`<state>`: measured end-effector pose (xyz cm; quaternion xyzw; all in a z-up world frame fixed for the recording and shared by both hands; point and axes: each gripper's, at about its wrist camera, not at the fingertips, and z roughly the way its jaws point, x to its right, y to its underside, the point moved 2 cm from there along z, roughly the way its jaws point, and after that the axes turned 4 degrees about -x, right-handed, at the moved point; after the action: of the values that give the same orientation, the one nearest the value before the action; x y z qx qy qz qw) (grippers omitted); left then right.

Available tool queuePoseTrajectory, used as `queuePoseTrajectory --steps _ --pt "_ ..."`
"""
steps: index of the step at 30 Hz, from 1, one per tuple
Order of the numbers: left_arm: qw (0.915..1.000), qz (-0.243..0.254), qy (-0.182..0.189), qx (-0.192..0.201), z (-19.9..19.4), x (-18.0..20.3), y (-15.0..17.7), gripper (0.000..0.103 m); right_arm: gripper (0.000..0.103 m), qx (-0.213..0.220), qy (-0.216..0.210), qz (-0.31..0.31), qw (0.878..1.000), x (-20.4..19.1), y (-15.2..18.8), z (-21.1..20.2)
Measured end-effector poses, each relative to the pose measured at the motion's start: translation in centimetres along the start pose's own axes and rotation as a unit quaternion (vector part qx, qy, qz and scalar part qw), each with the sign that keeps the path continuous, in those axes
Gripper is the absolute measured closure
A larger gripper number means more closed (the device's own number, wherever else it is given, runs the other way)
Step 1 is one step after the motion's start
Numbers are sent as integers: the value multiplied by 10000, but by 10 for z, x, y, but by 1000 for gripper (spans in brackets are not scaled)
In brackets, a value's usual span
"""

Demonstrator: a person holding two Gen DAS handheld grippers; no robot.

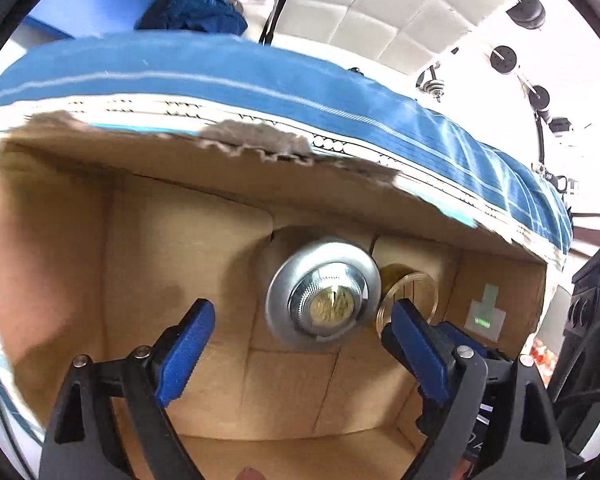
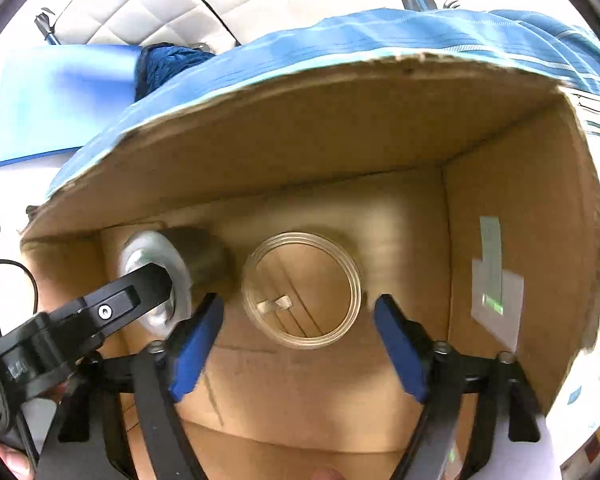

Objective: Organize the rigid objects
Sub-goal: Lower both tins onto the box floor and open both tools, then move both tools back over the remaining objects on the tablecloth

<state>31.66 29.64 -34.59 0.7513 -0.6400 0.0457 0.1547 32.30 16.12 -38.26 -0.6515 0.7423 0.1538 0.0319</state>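
A blue striped cloth covers the table; at twelve o'clock a white quilted wall rises behind it; a flat blue board lies at ten o'clock; black dumbbells sit at two o'clock on a bright white floor.
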Motion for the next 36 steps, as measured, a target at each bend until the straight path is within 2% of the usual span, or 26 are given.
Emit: queuePoseTrajectory --steps 3,4,5,7,9,11,18,27,30,36 --pt "9992 137 -262 261 -21 1 12 12 16 51 31 -100 9999 -4 10 -10" --pt "9986 189 -340 353 -28 1 16 10 16 59 78 -148 9998 -6 15 -12" --pt "9977 226 -434 461 -37 1 22 2 14 67 81 -180 9998 -6 20 -16" --pt "9956 285 -569 685 -46 -11 28 0 3 161 215 -287 9992 -7 29 -24" --pt "9936 334 -637 869 -59 -17 41 0 0 300 362 -361 9982 -9 38 -30" --pt "9915 396 -712 1015 -62 -19 63 0 0 397 559 -462 9966 -8 52 -35" --pt "9840 587 -879 1436 -69 -11 100 0 0 901 1019 -709 9882 -11 97 -55" --pt "9723 668 -875 2061 -108 -3 154 0 0 1393 979 -989 9804 -1 158 -107" --pt "9666 650 -982 2275 -120 2 171 0 0 1486 882 -1080 9790 -1 173 -123" --pt "9608 681 -1029 2481 -141 18 200 0 0 1618 616 -1224 9773 3 202 -150"
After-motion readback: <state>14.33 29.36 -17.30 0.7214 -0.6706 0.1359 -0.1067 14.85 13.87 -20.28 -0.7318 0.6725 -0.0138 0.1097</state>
